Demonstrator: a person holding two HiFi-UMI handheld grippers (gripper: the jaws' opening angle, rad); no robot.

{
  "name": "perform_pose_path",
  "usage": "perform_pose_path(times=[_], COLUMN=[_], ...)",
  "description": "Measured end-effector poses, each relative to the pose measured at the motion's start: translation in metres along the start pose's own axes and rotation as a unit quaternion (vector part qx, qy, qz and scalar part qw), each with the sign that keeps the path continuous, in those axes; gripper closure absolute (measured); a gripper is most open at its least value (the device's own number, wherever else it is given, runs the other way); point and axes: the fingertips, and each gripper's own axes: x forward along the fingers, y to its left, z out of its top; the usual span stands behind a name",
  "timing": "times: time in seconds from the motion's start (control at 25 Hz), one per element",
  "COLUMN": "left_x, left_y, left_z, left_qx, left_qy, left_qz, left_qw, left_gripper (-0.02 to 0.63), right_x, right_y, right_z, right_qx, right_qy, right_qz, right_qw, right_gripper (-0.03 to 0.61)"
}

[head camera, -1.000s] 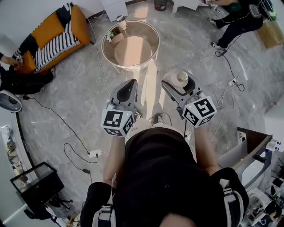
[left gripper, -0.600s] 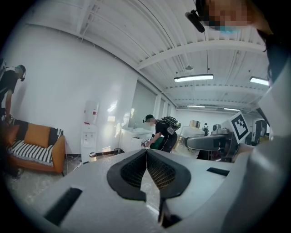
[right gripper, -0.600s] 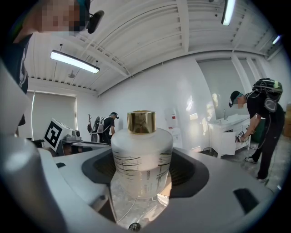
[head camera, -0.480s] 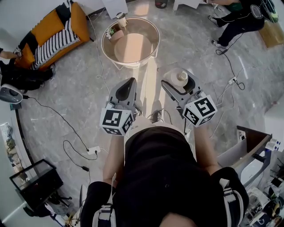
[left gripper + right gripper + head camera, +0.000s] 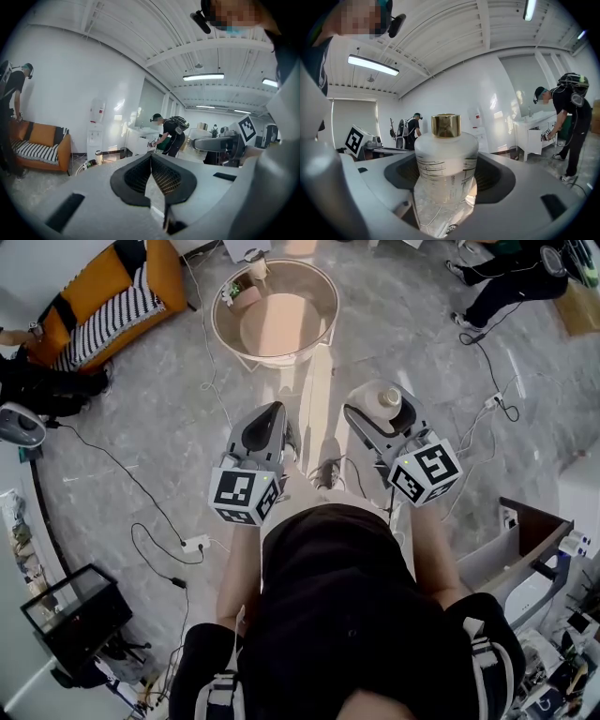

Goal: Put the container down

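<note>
The container is a frosted white bottle [image 5: 446,168] with a gold cap [image 5: 446,125]. My right gripper [image 5: 382,409] is shut on the bottle [image 5: 382,401], which stands upright between its jaws, held in the air above the floor. My left gripper [image 5: 263,422] is shut with nothing in it; its jaw pads [image 5: 161,176] meet at the tips. Both grippers are held in front of the person's body, the left one at the left. A round table [image 5: 226,304] stands further ahead on the floor.
An orange sofa [image 5: 105,296] with a striped cushion is at the far left. Cables [image 5: 150,493] and a power strip [image 5: 195,544] lie on the grey floor. A small pot and a cup [image 5: 240,292] sit on the round table's far rim. People stand at the top right [image 5: 511,277].
The round table and the sofa have shifted up in the head view as the person's view moved. Both grippers keep their pose, the right one still holding the bottle.
</note>
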Motion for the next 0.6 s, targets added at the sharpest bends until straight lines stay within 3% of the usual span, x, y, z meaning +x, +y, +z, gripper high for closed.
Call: perform_pose_path(times=[0.6], left_x=[0.065], left_y=[0.075], left_z=[0.018], left_qx=[-0.006], left_qy=[0.008], left_qz=[-0.017], left_qw=[0.9998], left_gripper=[0.594], right_x=[0.084], right_y=[-0.031], right_z=[0.022], right_qx=[-0.007], right_qy=[0.003], right_qz=[-0.014], right_qw=[1.0], right_gripper=[0.247])
